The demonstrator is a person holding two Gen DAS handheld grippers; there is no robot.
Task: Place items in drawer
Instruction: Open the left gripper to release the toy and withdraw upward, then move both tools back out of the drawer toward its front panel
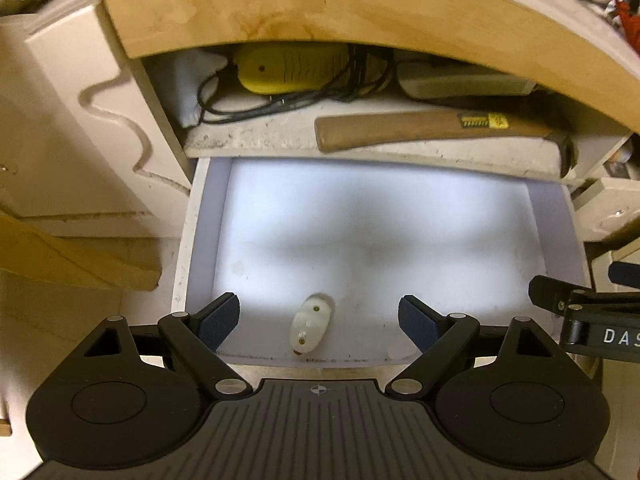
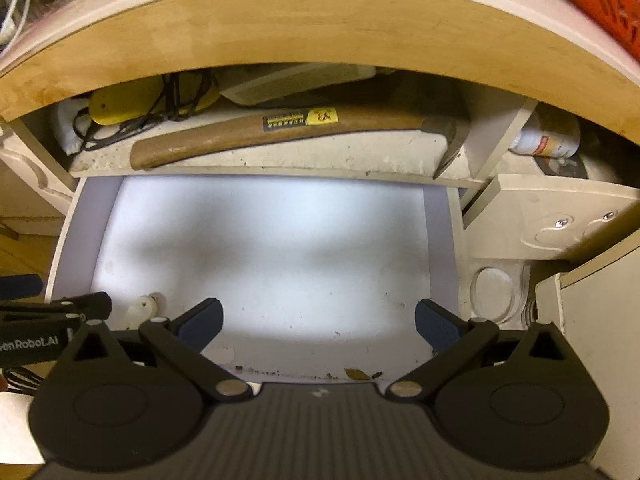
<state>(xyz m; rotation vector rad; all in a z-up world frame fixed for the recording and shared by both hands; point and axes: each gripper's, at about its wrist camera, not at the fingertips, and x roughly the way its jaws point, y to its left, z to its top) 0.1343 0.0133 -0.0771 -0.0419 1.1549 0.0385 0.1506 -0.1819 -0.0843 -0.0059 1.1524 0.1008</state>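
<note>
Drawer point(image 1: 208, 240) is pulled out beneath a shelf on which a hammer point(image 1: 420, 130) is laid. A small white plastic piece point(image 1: 310, 328) is seen on its floor near the front edge. Left gripper point(image 1: 319, 320) and right gripper point(image 2: 319, 322) are both held spread wide with nothing between the fingers.

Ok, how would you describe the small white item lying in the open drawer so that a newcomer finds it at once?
Start at the open drawer under the shelf that holds the hammer. Near the drawer's front edge, between the open left gripper fingers, lies a small white plastic piece. It is the only object on the drawer's floor besides specks of debris, oblong, with tiny brass-coloured dots.
</note>
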